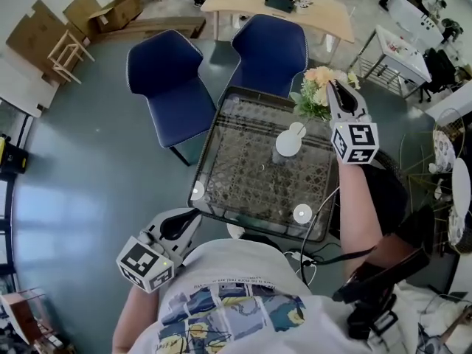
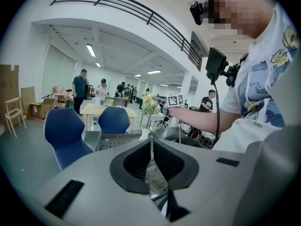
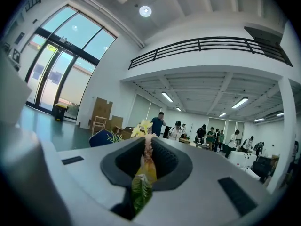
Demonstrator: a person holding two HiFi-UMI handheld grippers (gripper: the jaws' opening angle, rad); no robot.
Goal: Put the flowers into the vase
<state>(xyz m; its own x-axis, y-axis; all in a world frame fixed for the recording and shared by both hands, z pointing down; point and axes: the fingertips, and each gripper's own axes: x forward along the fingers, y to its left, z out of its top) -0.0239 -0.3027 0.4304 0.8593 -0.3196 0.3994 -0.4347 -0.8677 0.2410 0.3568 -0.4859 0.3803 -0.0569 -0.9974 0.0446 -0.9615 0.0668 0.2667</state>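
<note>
A bunch of pale peach and yellow flowers with green leaves hangs over the far right corner of the glass-topped table. My right gripper is shut on its stems, which run between the jaws in the right gripper view as flowers. The white vase stands upright on the table, below and left of the bunch, apart from it. My left gripper is held low at the table's near left corner, its jaws together with nothing in them. In the left gripper view the flowers show far ahead.
Two blue chairs stand beyond the table. A wooden table and cardboard boxes lie further back. A wire rack is at the right. Several people stand far off in the hall.
</note>
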